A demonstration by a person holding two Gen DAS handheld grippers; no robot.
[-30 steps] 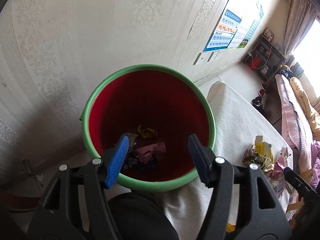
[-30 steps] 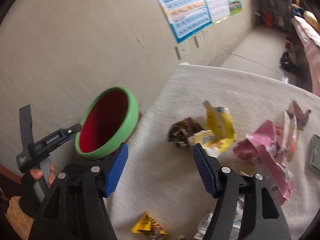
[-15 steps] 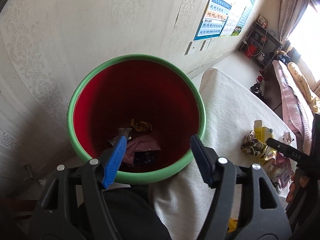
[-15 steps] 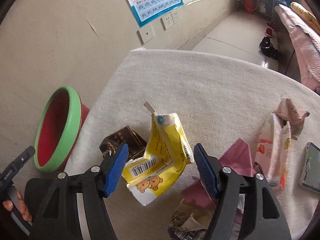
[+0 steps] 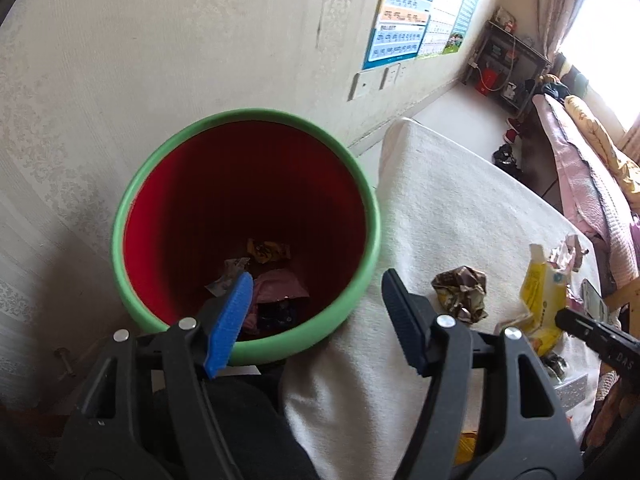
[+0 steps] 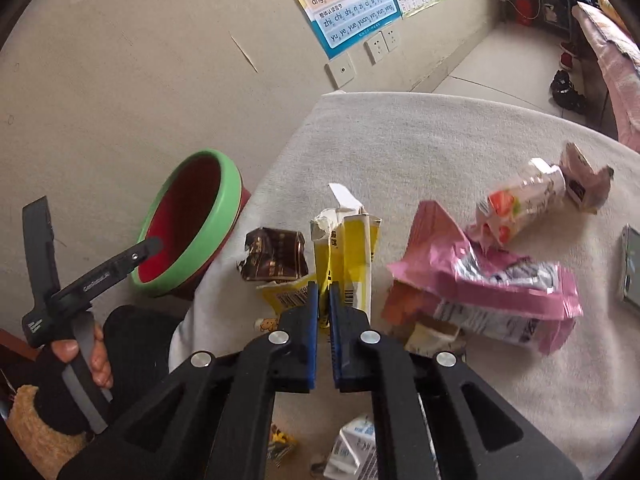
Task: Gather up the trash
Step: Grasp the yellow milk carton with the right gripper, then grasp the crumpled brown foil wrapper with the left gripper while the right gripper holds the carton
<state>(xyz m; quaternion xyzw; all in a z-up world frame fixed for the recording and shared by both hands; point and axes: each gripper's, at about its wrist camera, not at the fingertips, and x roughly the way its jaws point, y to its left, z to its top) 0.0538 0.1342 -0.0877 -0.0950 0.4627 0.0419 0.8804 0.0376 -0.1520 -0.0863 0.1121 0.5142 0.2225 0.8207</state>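
A red bin with a green rim (image 5: 248,114) stands on the floor against the wall, beside the cloth-covered table (image 6: 420,136). Several wrappers (image 5: 268,252) lie at the bottom of the bin. My left gripper (image 5: 316,280) hangs open over the bin's near rim with nothing between its fingers. My right gripper (image 6: 324,290) is shut on the lower edge of a torn yellow carton (image 6: 356,248), which stands upright on the table. A crumpled brown wrapper (image 6: 276,256) lies just left of the carton.
A pink bag (image 6: 480,276), a strawberry-print pack (image 6: 520,204) and a phone (image 6: 632,268) lie to the right. A white carton (image 6: 352,452) and a small yellow wrapper (image 6: 282,438) sit near the front edge. A hand (image 6: 96,360) holds the left gripper beside the bin.
My right gripper dropped onto the yellow carton and closed on it. The left gripper drifted across the bin toward the table edge, staying open.
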